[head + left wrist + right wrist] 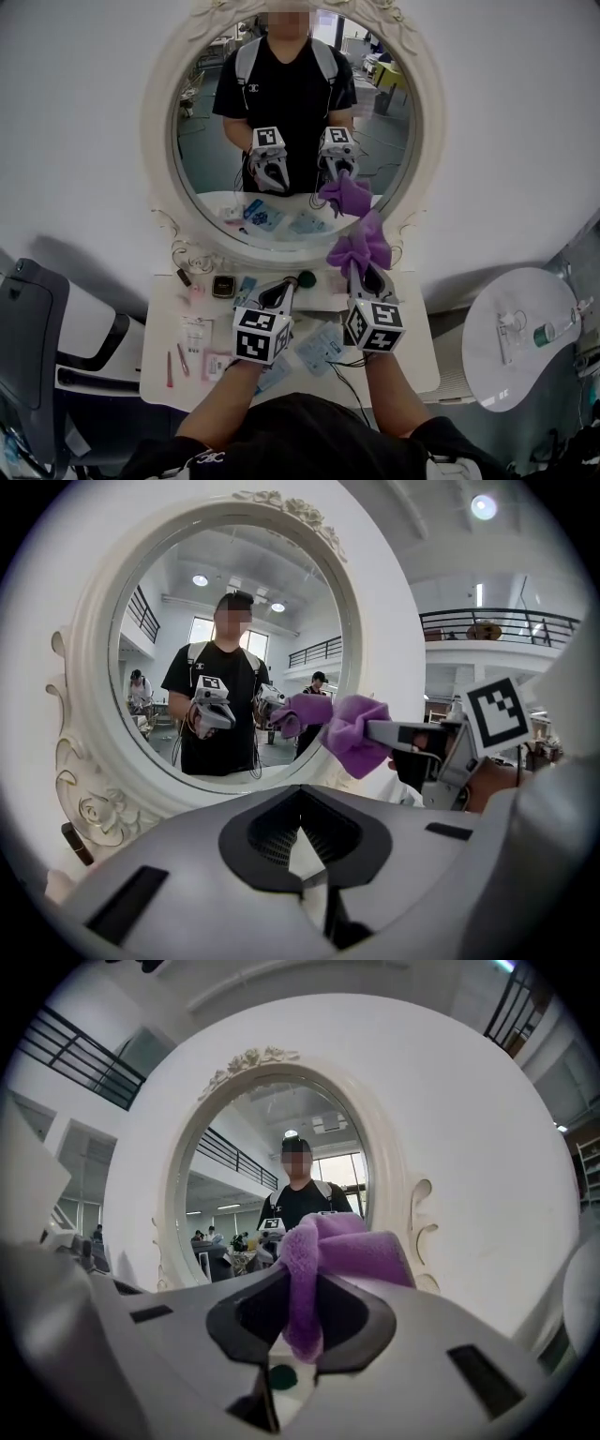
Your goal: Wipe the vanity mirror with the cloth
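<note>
The oval vanity mirror [291, 112] in its ornate white frame [157, 141] stands at the back of the white vanity table [412, 366]. My right gripper [366, 275] is shut on a purple cloth [359, 246]. The cloth's bunched end meets its own reflection at the glass's lower right edge. In the left gripper view the cloth [352, 728] touches the mirror [187, 621] beside the right gripper [412, 738]. The right gripper view shows the cloth [328, 1260] hanging between the jaws, before the mirror [272, 1166]. My left gripper [278, 292] is shut and empty, low in front of the mirror's bottom rim.
Small packets, pink sticks [178, 361], a dark square box [223, 287] and a green round item [307, 278] lie on the table. A round white side table [525, 337] with a bottle stands at the right. A dark chair [37, 347] is at the left.
</note>
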Tool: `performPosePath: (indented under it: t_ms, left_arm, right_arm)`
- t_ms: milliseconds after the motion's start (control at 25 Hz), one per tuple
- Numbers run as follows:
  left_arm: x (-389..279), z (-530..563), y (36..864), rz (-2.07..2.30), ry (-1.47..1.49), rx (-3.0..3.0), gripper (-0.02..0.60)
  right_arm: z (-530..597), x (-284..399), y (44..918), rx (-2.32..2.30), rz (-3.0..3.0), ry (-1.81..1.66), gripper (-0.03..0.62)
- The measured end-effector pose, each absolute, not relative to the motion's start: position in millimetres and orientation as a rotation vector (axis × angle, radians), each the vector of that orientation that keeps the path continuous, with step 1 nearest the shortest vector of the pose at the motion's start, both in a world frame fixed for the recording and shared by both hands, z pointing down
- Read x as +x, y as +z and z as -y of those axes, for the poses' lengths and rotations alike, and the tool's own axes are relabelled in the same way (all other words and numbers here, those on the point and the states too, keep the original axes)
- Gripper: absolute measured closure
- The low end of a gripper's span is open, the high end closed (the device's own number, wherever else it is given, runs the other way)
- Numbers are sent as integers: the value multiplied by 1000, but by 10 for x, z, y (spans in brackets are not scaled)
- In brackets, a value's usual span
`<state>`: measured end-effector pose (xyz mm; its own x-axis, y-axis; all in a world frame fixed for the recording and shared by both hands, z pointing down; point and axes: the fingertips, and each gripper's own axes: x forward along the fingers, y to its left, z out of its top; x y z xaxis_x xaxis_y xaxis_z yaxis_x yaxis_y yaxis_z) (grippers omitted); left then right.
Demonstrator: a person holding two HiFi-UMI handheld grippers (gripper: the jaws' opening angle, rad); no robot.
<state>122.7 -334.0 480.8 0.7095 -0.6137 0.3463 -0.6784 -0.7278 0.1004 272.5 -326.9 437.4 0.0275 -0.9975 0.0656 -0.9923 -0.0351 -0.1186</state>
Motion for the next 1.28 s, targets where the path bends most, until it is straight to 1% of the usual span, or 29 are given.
performPosePath:
  t_ms: [360,1280]
  left_arm:
    - [1196,3256,4786,1068,395,2706,575]
    - [1047,3280,4855,1076,402,2681,575]
  right_arm:
    - [2896,2368,4548,-2199,-2199,-183,528]
    - [3001,2066,4705,-2175,-2317,-237,528]
